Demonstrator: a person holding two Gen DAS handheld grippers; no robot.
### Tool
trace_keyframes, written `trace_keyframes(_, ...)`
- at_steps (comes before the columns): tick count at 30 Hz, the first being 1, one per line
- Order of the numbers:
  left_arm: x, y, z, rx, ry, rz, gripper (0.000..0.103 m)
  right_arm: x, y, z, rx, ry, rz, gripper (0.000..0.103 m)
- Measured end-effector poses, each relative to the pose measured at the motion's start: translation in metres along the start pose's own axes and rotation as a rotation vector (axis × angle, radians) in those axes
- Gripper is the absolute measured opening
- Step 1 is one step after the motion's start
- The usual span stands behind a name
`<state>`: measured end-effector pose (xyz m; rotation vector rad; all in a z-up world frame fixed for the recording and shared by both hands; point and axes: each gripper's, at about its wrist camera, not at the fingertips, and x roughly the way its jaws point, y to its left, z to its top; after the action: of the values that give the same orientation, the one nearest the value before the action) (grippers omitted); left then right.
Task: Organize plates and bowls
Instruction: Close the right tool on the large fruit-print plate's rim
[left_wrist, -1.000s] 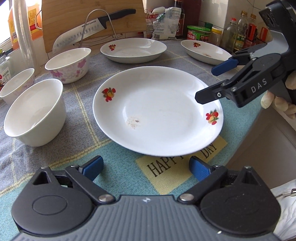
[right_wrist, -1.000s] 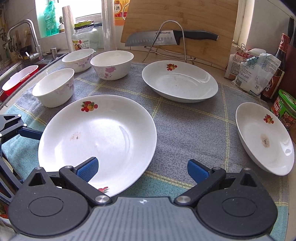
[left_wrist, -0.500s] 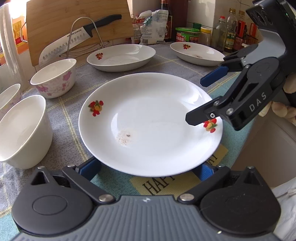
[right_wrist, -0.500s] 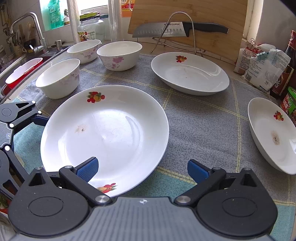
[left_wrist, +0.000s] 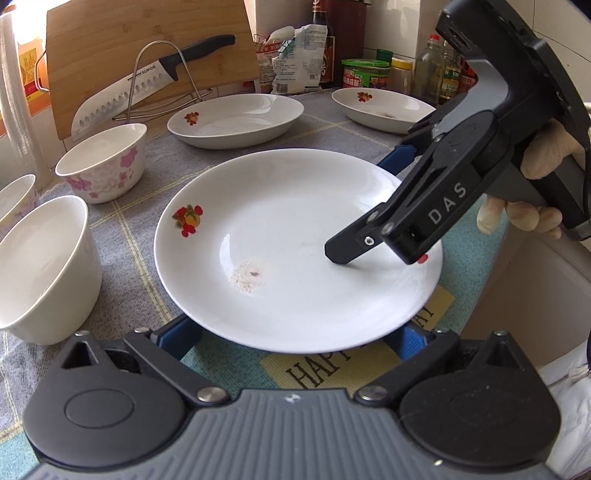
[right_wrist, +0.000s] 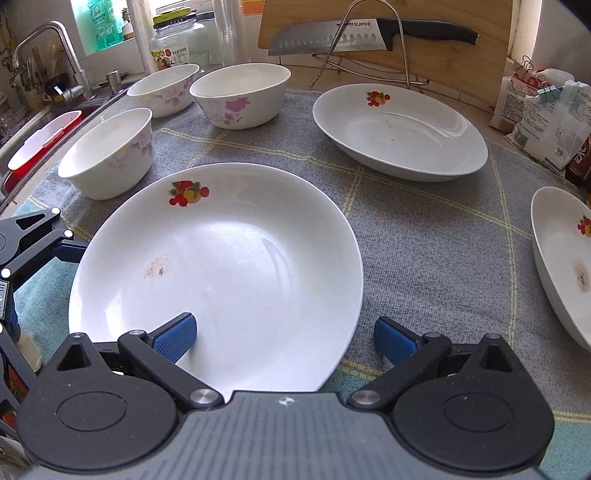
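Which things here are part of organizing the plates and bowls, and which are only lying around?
Job: near plate, two other plates, three bowls.
Lying about: knife, cutting board, food bags, green-lidded jar.
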<state>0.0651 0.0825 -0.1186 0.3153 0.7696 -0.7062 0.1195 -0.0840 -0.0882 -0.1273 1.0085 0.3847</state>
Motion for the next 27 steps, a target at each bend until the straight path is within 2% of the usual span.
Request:
trace_keyframes(15, 0.001, 0.003, 0.001, 0.03, 0.002, -0.028, 0.103, 0.003, 0.002, 0.004, 0.015, 0.02, -0.009, 0.103)
trace_keyframes(20, 0.002, 0.003, 0.001, 0.048, 0.001, -0.044, 0.103, 0.003, 0.004, 0.012, -0.03, 0.028, 0.07, 0.103)
trace_keyframes(27, 0.002, 0.004, 0.0, 0.069, -0.005, -0.062, 0.103, 0.009, 0.0, 0.021, -0.09, 0.037, 0.117, 0.103)
